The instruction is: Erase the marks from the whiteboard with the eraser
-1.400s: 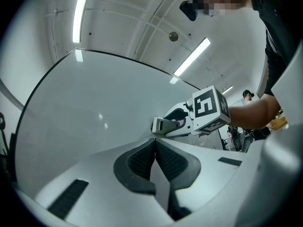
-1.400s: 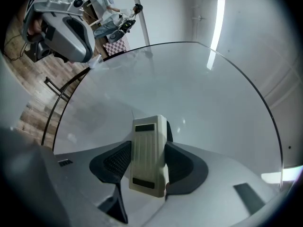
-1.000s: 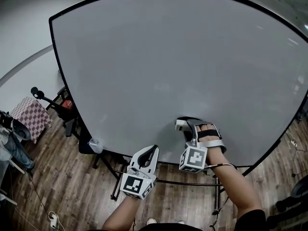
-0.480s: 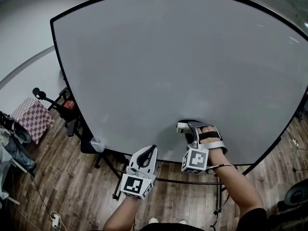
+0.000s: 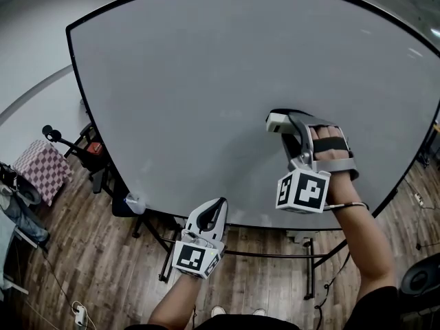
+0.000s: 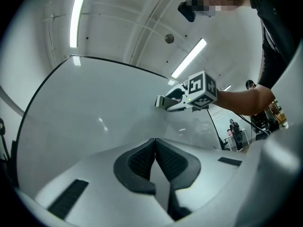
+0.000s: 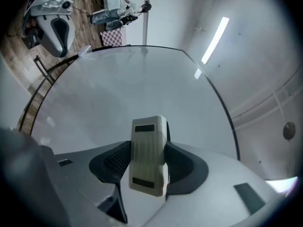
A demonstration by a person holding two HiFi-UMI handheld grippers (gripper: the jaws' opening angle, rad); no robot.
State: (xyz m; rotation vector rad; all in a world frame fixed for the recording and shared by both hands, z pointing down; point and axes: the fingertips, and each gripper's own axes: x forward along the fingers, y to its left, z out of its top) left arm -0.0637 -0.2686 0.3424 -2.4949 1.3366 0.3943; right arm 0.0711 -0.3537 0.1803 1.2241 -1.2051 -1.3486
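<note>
Ok so I'm running the rig remotely and here's where I'm at. The right tool [image 5: 283, 125] is clamping the eraser [image 7: 149, 155], a pale ribbed block sitting upright between the pads with both ends sticking out. It's up against the whiteboard [image 5: 206, 67], a bit toward 5 o'clock from the board's middle. It looks like it's touching, but I can't be sure of real contact from these views. The left tool [image 6: 155, 150] is squeezed shut on nothing, pads meeting, and it's hanging below the board's bottom edge at roughly 7 o'clock, over the wood floor [image 5: 103, 280].

I'm reading this as mid-wipe. Honest problem though: I'm not spotting any clear marks on the board, just a grey, even surface with ceiling-light glare near the top. So either most of it is done or what's left is too faint for me to make out.

Next move, I'm thinking, calls for flat, steady pressure and a sweep into fresh area. There's loads of open board toward 9, 10 and 12 o'clock from the eraser. It's tighter toward 3 and 6 o'clock, where the black frame [image 5: 74, 67] curves round near the right forearm, so I'm planning to stay off that lip. The left tool is well apart from the eraser, not in the way.
</note>
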